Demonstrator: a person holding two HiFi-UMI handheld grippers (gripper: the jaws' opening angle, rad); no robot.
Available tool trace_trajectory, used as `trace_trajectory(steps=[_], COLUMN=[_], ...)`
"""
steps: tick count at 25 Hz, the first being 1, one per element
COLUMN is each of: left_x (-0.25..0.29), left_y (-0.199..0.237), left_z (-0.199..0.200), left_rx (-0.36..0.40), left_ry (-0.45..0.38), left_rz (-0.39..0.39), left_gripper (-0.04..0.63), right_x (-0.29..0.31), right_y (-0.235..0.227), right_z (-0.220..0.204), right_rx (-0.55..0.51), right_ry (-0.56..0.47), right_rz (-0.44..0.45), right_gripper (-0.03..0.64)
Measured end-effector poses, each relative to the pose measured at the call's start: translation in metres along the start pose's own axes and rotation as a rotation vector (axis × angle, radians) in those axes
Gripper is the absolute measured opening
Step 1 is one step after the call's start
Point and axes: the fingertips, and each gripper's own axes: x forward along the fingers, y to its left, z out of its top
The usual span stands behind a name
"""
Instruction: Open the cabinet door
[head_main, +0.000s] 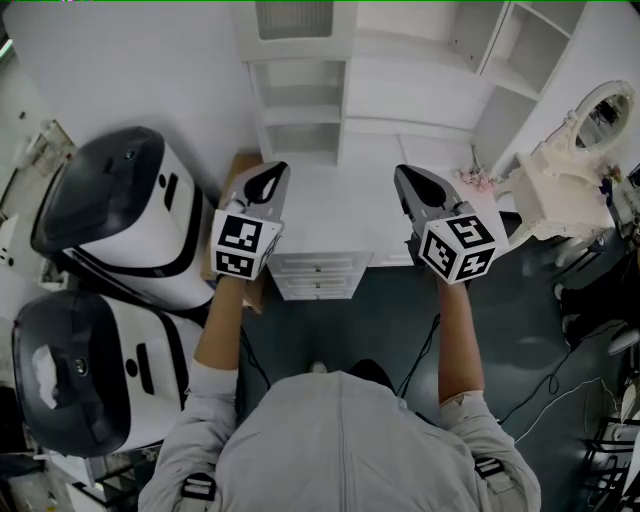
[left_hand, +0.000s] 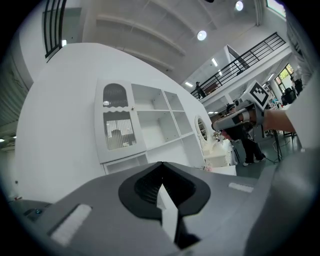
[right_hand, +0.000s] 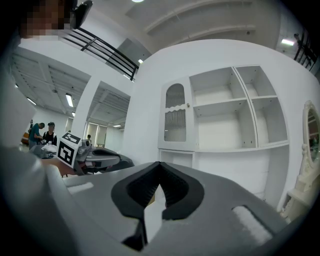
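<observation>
Before the cabinet (right_hand: 220, 115), both grippers (head_main: 268, 175) (head_main: 409, 178) have closed jaws.

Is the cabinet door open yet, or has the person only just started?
Not yet. Nothing looks done: the cabinet door is closed. In hand: the left gripper and right gripper are both shut and empty, held out toward it without touching. Left to do: reach the door, grip it and pull it open.

A light grey shirt (head_main: 340, 440) is worn, with black strap buckles (head_main: 198, 487) at its shoulders. Beyond the shirt, the grey left gripper (head_main: 273, 168) and right gripper (head_main: 401, 171) are each fitted with a black-and-white marker cube (head_main: 243, 245).
</observation>
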Motion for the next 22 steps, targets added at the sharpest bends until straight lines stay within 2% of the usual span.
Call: trace_trajectory(steps=[9, 16, 22], left_x=[0.053, 0.12, 0.183], left_y=[0.028, 0.064, 0.093], left_z=[0.004, 0.024, 0.063], left_rx=[0.022, 0.026, 0.065], left_ry=[-0.007, -0.032, -0.085], left_rz=[0.001, 0.046, 0.082], left_gripper=[0.02, 0.035, 0.067], right_x=[0.05, 0.104, 0.155], right_y=[-0.035, -0.088, -0.135], right_z=[0.01, 0.033, 0.06], right_rx=[-0.038, -0.051, -0.057], right_ry=[0.0, -0.046, -0.07], right_rz=[0.025, 0.076, 0.157], right_gripper=[0.002, 0.005, 0.063])
